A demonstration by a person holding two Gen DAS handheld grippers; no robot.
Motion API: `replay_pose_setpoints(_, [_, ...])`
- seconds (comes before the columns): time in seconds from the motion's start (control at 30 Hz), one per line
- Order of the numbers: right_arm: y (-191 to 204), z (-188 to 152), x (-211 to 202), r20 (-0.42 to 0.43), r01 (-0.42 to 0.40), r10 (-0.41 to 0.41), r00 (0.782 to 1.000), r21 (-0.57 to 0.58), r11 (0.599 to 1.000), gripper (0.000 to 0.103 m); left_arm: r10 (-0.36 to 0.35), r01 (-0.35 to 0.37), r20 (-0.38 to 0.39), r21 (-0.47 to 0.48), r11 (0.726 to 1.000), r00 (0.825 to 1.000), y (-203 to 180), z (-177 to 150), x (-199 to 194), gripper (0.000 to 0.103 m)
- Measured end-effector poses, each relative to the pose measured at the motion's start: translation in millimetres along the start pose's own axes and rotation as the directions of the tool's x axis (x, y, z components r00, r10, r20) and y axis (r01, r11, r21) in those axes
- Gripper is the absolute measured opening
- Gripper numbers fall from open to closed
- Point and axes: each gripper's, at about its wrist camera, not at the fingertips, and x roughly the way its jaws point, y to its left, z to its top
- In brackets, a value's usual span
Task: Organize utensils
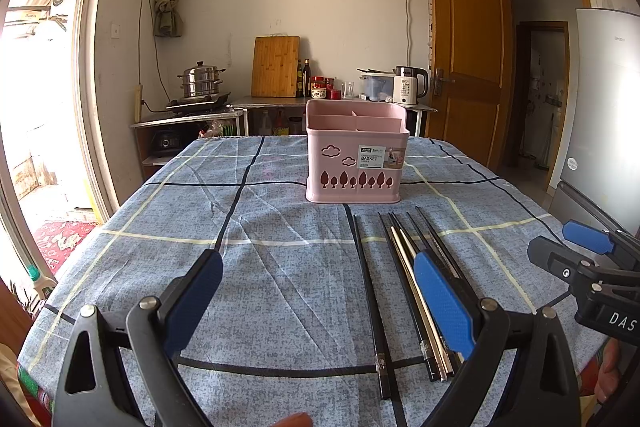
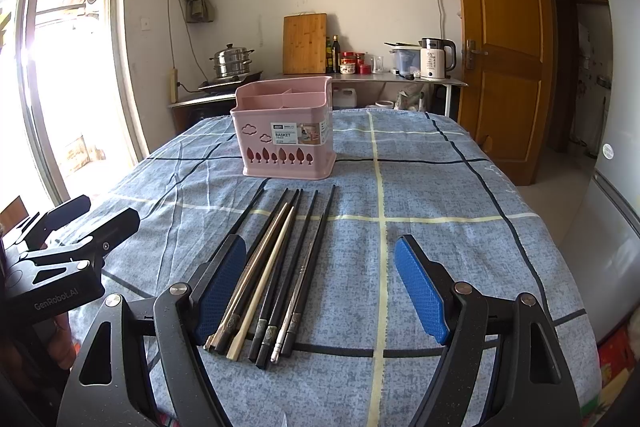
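Observation:
A pink utensil basket [image 1: 354, 163] with divided compartments stands upright on the blue checked tablecloth [image 1: 260, 267]; it also shows in the right wrist view [image 2: 286, 143]. Several chopsticks [image 1: 404, 279], black, metal and cream, lie side by side in front of it, pointing at it [image 2: 276, 267]. My left gripper [image 1: 318, 267] is open and empty above the cloth, the chopsticks near its right finger. My right gripper [image 2: 320, 259] is open and empty, with the chopsticks lying between its fingers toward the left one. Each gripper shows in the other's view [image 1: 580, 255] [image 2: 76, 235].
The tablecloth [image 2: 440, 187] covers the whole table. Behind it a counter holds a steamer pot [image 1: 200, 81], cutting board [image 1: 276, 67], bottles and a kettle [image 1: 408, 85]. A wooden door [image 1: 468, 47] and fridge [image 1: 608, 107] are on the right, a bright doorway on the left.

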Motion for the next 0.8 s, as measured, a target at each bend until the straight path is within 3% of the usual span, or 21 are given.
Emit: replay_pose_setpoints(0.8, [-1.1,0.9,2.6,-0.002,-0.001,0.001,1.0,-0.001,1.0,0.077,-0.002,0.002,-0.012,-0.005,1.0,1.0,0.1,-0.1,3.1,0.098])
